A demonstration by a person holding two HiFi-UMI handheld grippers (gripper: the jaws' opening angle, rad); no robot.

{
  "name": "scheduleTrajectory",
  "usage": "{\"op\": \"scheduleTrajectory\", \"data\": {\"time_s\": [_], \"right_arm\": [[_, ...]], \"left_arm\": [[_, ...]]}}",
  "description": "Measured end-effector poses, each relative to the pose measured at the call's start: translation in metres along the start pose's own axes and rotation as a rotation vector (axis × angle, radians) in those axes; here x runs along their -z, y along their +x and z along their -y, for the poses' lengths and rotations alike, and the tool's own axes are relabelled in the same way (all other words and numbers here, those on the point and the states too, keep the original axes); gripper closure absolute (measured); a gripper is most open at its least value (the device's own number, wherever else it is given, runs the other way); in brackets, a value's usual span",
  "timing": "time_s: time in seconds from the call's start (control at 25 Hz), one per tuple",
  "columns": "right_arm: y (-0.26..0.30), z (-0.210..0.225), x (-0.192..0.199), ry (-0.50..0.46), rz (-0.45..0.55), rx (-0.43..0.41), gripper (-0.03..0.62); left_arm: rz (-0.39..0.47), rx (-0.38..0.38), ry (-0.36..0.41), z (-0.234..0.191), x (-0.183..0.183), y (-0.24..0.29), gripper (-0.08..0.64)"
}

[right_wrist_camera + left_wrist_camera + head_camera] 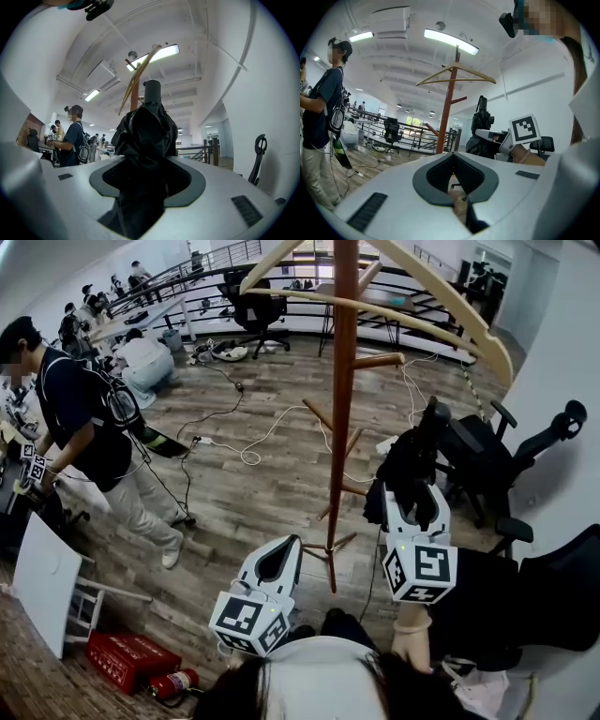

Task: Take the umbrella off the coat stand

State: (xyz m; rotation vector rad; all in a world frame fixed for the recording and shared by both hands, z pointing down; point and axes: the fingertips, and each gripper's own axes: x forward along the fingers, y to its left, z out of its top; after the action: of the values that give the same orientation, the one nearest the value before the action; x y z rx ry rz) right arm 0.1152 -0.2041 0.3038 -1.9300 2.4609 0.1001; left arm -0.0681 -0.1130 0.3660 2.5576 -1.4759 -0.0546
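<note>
Right tongs clamped on the folded black umbrella, which stands upright with its handle above the jaws. I'd guess that keeps the bundle from swinging. The coat stand is ahead, between both tongs. The umbrella looks clear of the pegs; can't confirm. Left tongs together, empty, idle.

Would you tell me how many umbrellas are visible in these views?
1: the folded black fabric umbrella, gripped between the jaws of the right gripper, beside the brown wooden coat stand. Others may be hidden.
</note>
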Motion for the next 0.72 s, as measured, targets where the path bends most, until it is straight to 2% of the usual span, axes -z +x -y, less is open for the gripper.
{"op": "scheduleTrajectory", "data": {"time_s": [0.72], "right_arm": [[-0.046,-0.028,-0.001,0.003,0.006,0.041,0.351]], "left_arm": [[-0.002,0.075,-0.002,0.005,0.001,-0.033,0.551]]}}
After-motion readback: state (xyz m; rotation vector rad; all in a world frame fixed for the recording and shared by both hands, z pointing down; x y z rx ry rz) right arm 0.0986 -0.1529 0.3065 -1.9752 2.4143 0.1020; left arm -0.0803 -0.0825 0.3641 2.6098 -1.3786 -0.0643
